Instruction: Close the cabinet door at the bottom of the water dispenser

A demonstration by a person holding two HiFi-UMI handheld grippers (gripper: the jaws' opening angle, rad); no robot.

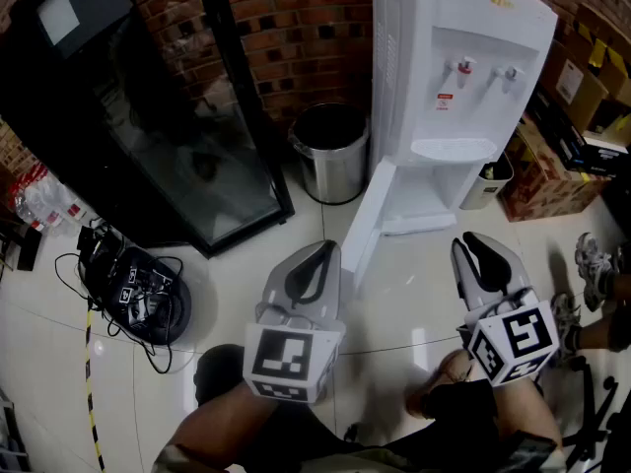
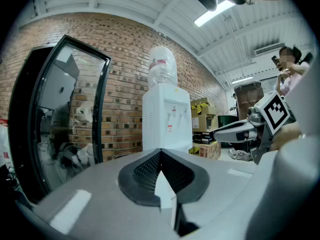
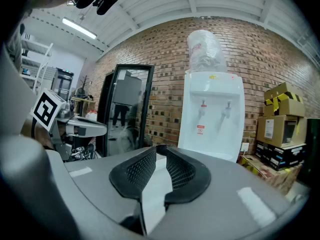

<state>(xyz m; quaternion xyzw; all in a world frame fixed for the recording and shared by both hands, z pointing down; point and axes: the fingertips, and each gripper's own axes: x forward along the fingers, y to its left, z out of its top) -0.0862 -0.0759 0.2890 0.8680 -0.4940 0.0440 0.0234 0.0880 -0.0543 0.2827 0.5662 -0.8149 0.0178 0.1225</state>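
The white water dispenser [image 1: 463, 77] stands against the brick wall, also seen in the left gripper view [image 2: 167, 119] and the right gripper view [image 3: 212, 119]. Its bottom cabinet door [image 1: 367, 227] hangs open, swung out toward me on the dispenser's left side. My left gripper [image 1: 322, 248] hovers just left of the door's free edge, apart from it, jaws together and holding nothing. To the right of the door my right gripper [image 1: 473, 240] is held in front of the dispenser base, jaws nearly together and holding nothing. Both point almost level at the dispenser.
A steel trash bin [image 1: 333, 151] sits left of the dispenser. A black glass-door cooler [image 1: 148, 116] fills the left. Cables and a black device [image 1: 138, 289] lie on the tiled floor. Cardboard boxes [image 1: 582, 87] and a small white bin [image 1: 488, 180] stand right; a person's shoes [image 1: 596, 264] show there.
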